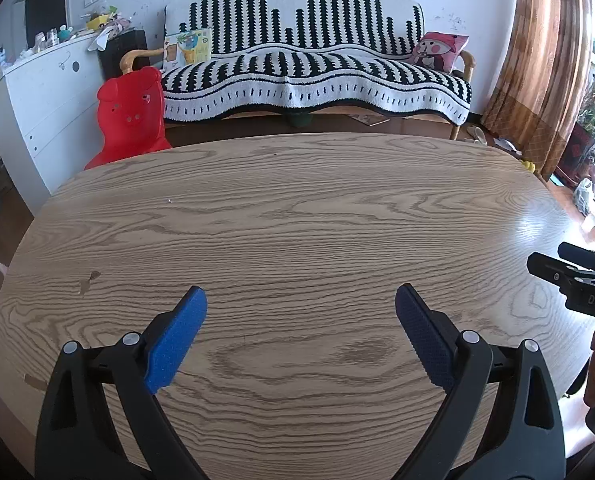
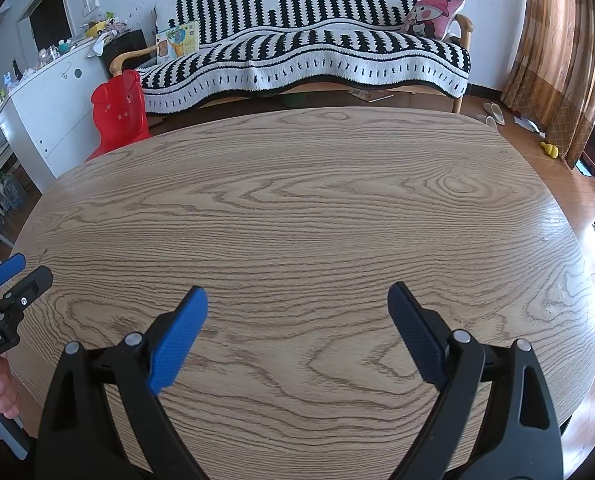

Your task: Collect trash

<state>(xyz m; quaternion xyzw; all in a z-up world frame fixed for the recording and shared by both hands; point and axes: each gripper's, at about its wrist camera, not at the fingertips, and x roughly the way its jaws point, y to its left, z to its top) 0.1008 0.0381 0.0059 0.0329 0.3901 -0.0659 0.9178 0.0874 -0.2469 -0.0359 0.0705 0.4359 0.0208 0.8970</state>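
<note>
My left gripper (image 1: 300,300) hangs above the near part of the wooden table (image 1: 297,208), fingers spread wide with nothing between them; my right gripper (image 2: 297,300) does the same just beside it, jaws equally wide and empty. I judge I hold both apart and level so either can drop onto a target. No trash shows on the tabletop. Farther off, scraps lie under the striped sofa (image 2: 313,52) and by the curtain (image 2: 557,60); those may be it.
</note>
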